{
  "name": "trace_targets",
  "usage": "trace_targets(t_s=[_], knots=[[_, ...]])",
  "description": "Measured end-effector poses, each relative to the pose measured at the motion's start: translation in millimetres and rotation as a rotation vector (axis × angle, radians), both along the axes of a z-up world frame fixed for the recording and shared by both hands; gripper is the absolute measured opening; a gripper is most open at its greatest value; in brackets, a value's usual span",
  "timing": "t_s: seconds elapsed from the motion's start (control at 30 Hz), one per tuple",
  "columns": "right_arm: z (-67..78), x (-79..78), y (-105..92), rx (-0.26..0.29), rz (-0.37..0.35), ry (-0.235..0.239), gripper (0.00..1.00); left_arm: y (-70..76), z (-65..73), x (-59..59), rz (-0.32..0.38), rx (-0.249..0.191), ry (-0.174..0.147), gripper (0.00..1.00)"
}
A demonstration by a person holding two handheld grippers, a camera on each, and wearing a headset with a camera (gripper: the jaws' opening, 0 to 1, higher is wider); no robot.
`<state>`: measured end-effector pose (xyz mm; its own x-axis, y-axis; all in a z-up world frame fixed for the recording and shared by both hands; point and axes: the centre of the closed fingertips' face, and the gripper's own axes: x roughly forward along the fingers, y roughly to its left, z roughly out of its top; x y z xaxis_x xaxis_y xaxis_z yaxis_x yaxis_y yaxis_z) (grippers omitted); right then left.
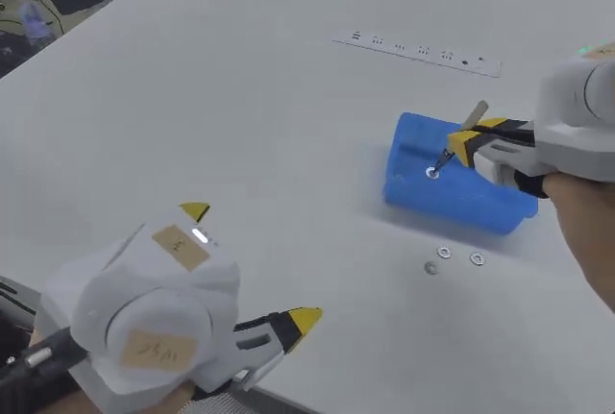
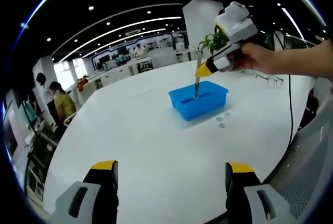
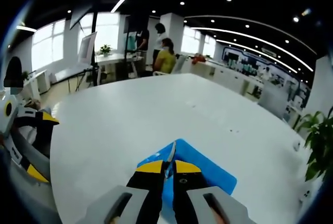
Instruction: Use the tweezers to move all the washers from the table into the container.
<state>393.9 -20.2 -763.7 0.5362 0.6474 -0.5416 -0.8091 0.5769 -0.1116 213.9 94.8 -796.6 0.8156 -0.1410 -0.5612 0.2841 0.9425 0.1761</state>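
Yellow-tipped jaws spread wide and holding nothing, the left gripper point(image 1: 250, 265) hovers over the white table point(image 1: 240, 97). Three small metal washers point(image 1: 443, 253) lie just beside the blue plastic container point(image 1: 480, 205). Above it, the right gripper point(image 1: 461, 145) clamps slim metal tweezers point(image 1: 478, 112), whose tips meet another washer point(image 1: 431, 174) within the container's rim.

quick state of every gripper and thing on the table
left gripper, open, holding nothing
right gripper, shut on tweezers
tweezers, gripped, tips down in container
container, upright on table, open top
one washer, at the tweezer tips in container
three washers, loose on table beside container
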Motion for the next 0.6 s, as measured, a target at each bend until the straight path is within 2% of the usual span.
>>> trace_targets(t_s=[0.1,0.2,0.6], knots=[[-5.9,2.5,1.6,-0.003,-0.004,0.006,0.02,-1.9,-0.8,-0.5,-0.005,-0.016,0.006,0.88],[-12.1,4.1,3.3,-0.005,-0.006,0.018,0.02,-5.5,5.2,1.3,-0.008,-0.058,-0.024,0.90],[-30.3,7.5,9.3,-0.012,-0.009,0.050,0.02,-4.7,1.3,0.2,-0.008,-0.043,-0.001,0.90]])
